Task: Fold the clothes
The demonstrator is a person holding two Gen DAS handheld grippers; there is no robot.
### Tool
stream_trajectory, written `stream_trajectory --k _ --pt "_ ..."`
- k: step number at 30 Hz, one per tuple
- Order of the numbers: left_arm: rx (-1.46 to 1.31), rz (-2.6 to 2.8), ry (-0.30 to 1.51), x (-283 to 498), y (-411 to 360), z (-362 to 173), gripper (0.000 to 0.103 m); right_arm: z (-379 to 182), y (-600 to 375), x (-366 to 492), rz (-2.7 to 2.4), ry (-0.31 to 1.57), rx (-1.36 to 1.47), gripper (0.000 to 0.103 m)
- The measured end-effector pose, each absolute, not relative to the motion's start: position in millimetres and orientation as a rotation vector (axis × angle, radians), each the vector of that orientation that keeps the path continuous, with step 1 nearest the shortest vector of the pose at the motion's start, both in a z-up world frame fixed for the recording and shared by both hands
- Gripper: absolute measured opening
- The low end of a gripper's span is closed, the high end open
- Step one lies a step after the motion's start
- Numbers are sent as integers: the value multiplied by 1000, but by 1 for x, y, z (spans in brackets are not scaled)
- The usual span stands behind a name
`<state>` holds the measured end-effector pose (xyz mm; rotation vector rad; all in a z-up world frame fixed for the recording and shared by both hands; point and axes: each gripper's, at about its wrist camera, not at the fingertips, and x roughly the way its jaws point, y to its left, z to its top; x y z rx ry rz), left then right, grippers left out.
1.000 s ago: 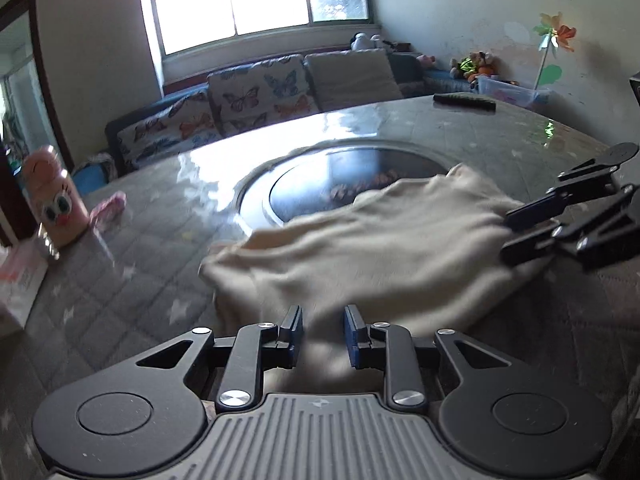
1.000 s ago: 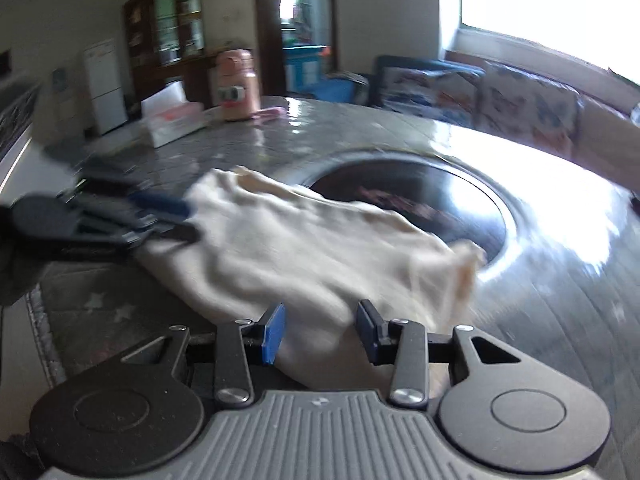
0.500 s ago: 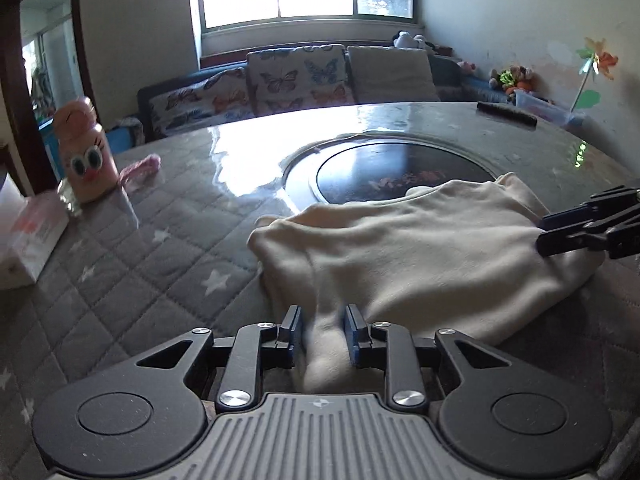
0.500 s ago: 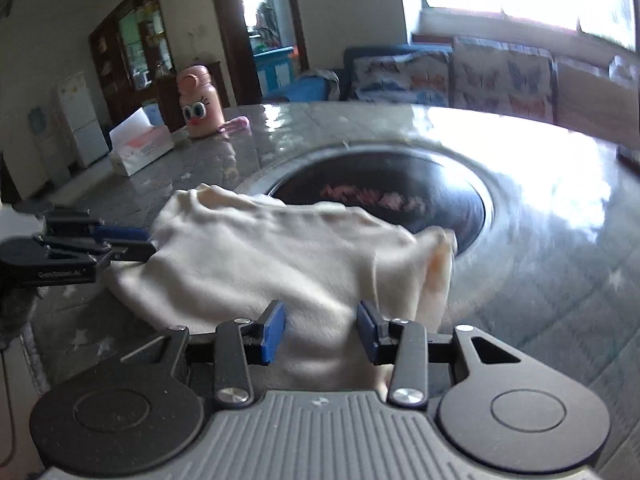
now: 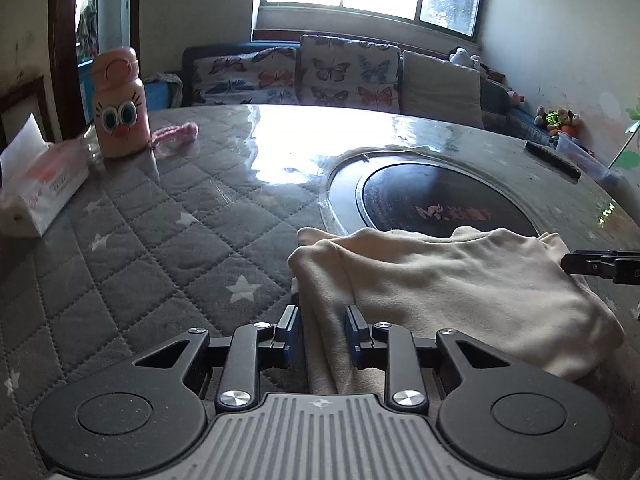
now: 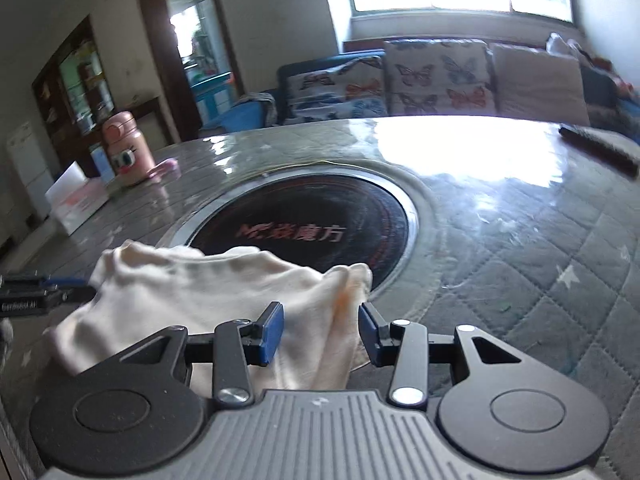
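A cream garment (image 5: 460,280) lies bunched on the quilted grey table cover (image 5: 160,240), its far edge at the rim of the dark round insert. My left gripper (image 5: 323,328) is shut on a fold at the garment's left end, the cloth filling the gap between the blue pads. In the right wrist view the same garment (image 6: 208,280) runs leftward from my right gripper (image 6: 320,332), which is shut on a hanging fold at its right end. Each gripper shows in the other's view: the right gripper (image 5: 600,266) at the far right edge, the left gripper (image 6: 40,294) at the far left.
A dark round insert (image 5: 440,204) sits in the table's middle. A pink bottle with a cartoon face (image 5: 118,104) and a tissue box (image 5: 36,192) stand at the left. A black remote (image 5: 552,160) lies at the far right. A butterfly-print sofa (image 5: 344,76) is behind.
Both grippers rolled until their views came level and drew the garment toward the near table edge, off most of the round insert. Both kept their hold on the cloth.
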<state>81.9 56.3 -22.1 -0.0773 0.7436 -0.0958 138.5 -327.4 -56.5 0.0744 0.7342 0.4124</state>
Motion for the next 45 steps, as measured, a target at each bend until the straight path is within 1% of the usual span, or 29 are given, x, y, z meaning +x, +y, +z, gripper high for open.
stream_trajectory --k 5,12,14,15,16,17,18,19,20,21,22,28,36,45 --pt "-134 -92 760 83 62 -21 28 -66 -327 149 397 748 101 42" --pt "-205 -90 757 83 71 -17 34 -67 -329 154 403 757 159 42" --pt "-209 -96 766 86 68 -18 34 -68 -327 155 399 758 149 41" --pt "-211 -101 771 88 67 -19 32 -68 -326 156 397 758 143 40" --pt "-216 -105 774 89 66 -20 32 -68 -325 156 396 760 140 36" --pt "-224 -109 777 91 66 -21 32 -68 -324 157 399 765 142 25" --pt "-231 -112 779 92 65 -22 29 -68 -324 157 400 769 144 20" --pt "-247 -117 780 93 66 -23 23 -68 -324 157 400 769 145 19" --pt "-271 -123 780 94 68 -24 20 -68 -323 157 400 769 146 14" --pt "-290 -124 777 94 70 -24 15 -68 -323 157 400 769 146 12" --pt "-300 -120 769 93 71 -23 11 -67 -323 157 400 765 150 11" --pt "-323 -118 691 72 81 -5 9 -41 -315 147 425 705 150 10" --pt "-326 -43 583 38 117 29 8 -1 -261 150 552 643 80 9" --pt "-357 119 491 12 184 55 8 15 -172 175 697 609 49 8"
